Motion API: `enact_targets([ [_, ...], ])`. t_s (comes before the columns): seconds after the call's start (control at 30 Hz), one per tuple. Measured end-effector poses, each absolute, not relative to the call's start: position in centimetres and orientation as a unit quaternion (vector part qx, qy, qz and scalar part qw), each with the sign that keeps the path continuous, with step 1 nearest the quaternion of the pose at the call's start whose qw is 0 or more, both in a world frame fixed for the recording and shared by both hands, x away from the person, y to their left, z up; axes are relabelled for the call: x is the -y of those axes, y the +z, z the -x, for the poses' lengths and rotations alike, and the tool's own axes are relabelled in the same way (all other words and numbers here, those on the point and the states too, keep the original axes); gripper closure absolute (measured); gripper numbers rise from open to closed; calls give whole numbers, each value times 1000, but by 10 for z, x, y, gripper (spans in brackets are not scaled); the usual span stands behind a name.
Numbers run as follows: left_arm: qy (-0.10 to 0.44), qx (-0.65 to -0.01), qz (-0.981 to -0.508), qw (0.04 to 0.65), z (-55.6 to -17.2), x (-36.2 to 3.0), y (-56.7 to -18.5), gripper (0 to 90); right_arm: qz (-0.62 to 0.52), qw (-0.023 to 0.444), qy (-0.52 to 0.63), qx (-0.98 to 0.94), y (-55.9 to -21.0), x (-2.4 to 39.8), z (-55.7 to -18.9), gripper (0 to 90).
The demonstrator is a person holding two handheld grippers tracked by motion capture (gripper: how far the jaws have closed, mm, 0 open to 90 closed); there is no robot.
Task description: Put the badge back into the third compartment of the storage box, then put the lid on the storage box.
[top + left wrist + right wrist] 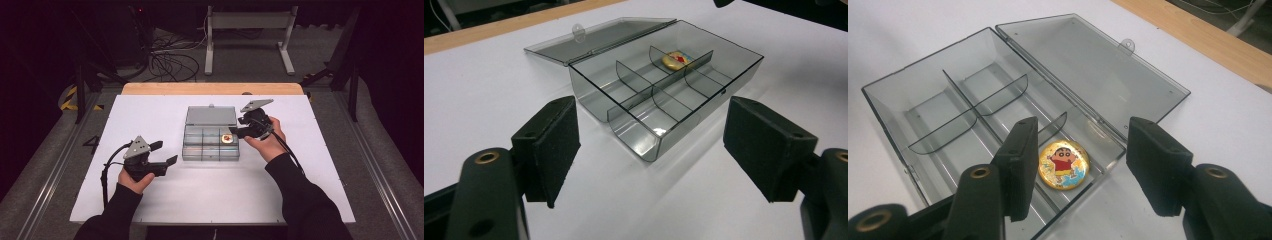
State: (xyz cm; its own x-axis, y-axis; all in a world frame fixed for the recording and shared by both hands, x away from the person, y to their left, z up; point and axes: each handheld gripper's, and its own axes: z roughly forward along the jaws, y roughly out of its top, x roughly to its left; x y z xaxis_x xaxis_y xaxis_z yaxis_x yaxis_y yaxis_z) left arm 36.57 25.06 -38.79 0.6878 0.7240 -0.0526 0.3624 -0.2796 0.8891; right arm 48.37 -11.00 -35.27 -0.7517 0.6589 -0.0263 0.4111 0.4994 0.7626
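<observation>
A clear smoky plastic box (210, 144) sits at the middle of the white table (150, 200), its lid (211, 115) folded flat back at twelve o'clock from the tray. Thin dividers split the tray into compartments. A round gold badge (228, 139) with a cartoon figure lies flat in the far compartment at the box's three o'clock end, beside the lid's hinge.

The right gripper (239, 131) hangs over that end of the box, just past the badge at three o'clock. In the right gripper view its jaws stand apart with the badge (1064, 164) lying below and between them; the pads look clear of it, though the left pad overlaps its edge.

The left gripper (167, 153) rests at nine o'clock from the box, well apart from it, jaws spread wide with nothing between them.
</observation>
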Motion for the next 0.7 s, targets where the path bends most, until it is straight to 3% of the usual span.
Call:
enact_targets([
  [0.3, 174, -372, -776, 479, -381, -249, -380, 229, -341, 138, 404, -838, -354, 128, -484, 353],
  [0.7, 163, -388, -789, 448, -409, -246, -369, 225, -360, 138, 404, -830, -353, 142, -487, 299],
])
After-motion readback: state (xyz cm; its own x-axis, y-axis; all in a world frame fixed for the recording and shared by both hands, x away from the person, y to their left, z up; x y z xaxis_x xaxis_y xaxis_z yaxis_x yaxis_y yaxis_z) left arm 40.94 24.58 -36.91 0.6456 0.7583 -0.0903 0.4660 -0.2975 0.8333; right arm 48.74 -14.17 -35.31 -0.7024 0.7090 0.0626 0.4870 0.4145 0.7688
